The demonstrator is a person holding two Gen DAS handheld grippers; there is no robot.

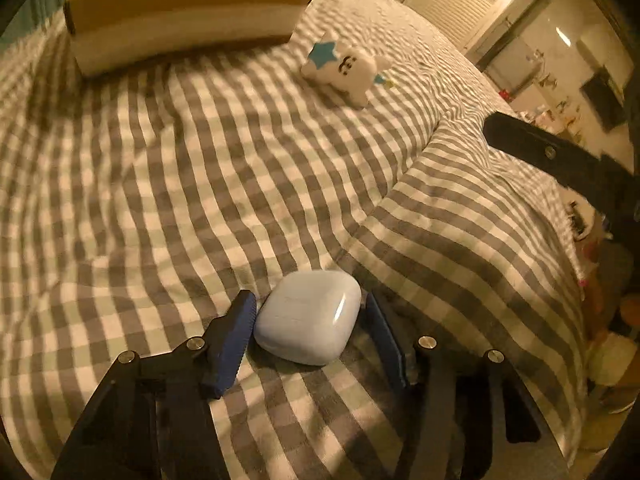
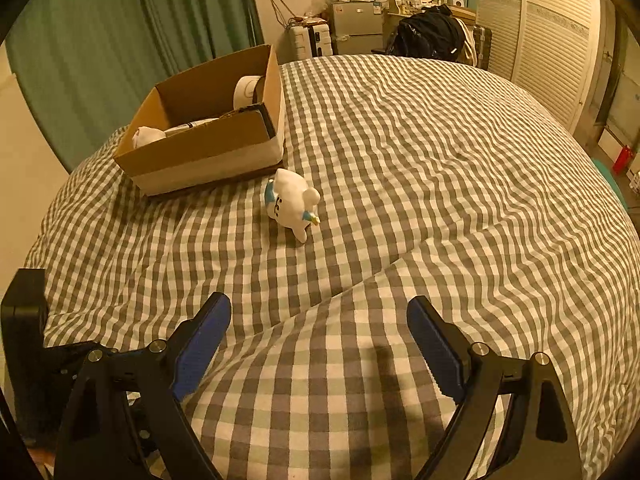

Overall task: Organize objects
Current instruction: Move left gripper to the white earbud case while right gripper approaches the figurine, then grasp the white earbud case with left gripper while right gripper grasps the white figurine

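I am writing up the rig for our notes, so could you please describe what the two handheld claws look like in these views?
Both look alike. The left claw and the right claw each have two black, angular linkage arms joined by round silver bolts. Each finger carries a flat, dark blue pad with a ribbed, toothed gripping face. No cables, markings, hands or sleeves are visible in either view.

No text or label can be read anywhere (the plush toy [image 1: 347,67] shows only face marks).

The cardboard box [image 1: 184,12] is blurred and cut off by the top edge, its contents hidden.
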